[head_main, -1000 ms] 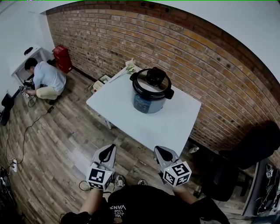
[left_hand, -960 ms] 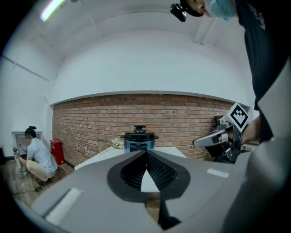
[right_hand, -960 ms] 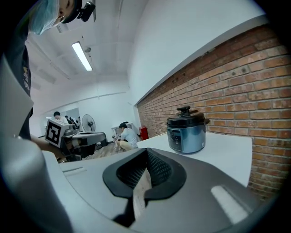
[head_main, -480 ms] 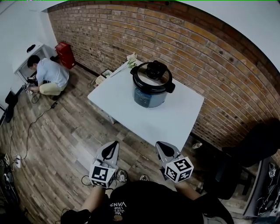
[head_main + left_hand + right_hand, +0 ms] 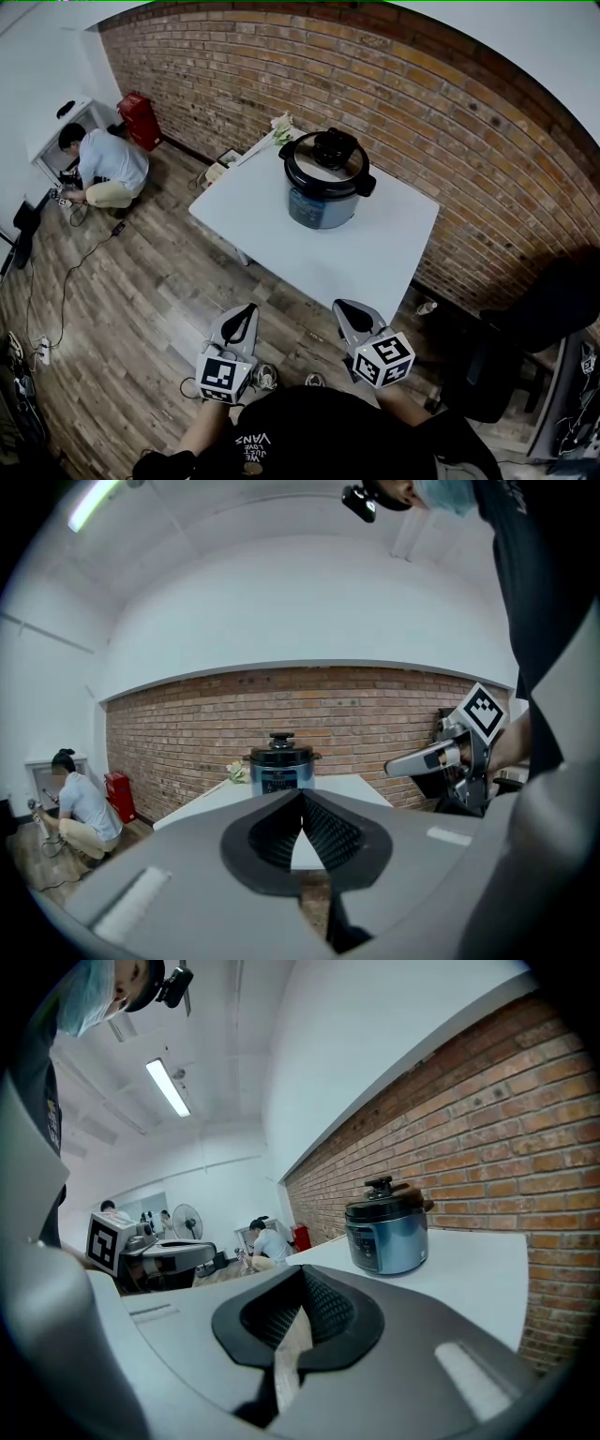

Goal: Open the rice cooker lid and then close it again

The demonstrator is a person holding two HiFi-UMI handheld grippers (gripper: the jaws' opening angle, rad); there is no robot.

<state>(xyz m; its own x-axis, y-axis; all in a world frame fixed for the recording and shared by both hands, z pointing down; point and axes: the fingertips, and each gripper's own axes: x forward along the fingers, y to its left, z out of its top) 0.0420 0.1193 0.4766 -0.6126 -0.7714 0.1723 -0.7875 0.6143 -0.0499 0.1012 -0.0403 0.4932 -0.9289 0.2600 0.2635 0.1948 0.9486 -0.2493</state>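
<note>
**Kid:** What's on the left?

**Me:** A person (image 5: 98,169) crouches on the wood floor (image 5: 141,309) by a white cabinet (image 5: 66,122), back to us. What the hands touch is too small to tell. A red thing (image 5: 141,120) stands by the brick wall (image 5: 422,103). I can't tell what it is.

**Kid:** And the left gripper?

**Me:** The left gripper (image 5: 247,309) hangs in the air, short of the table's near edge. From above you see only its top. Its own view shows the ribbed pads (image 5: 323,829) pressed together with nothing between them.

**Kid:** Where's the rice cooker?

**Me:** The rice cooker (image 5: 323,192) stands on the white table (image 5: 375,267), toward the wall side and well apart from both grippers. Its lid (image 5: 325,167) is on. The head view shows the lid's top and black knob. The gripper views show the front panel (image 5: 281,781), but its print is too small to read. Something pale lies at the far corner (image 5: 281,127), too blurry to name.

**Kid:** The right gripper?

**Me:** The right gripper (image 5: 339,307) is beside the left one, also short of the table. Its jaws are closed and empty too. Only its view shows a fan (image 5: 190,1219) far back in the room.

**Kid:** And far right?

**Me:** A dark chair (image 5: 553,300), cut off by the picture's edge.
</note>
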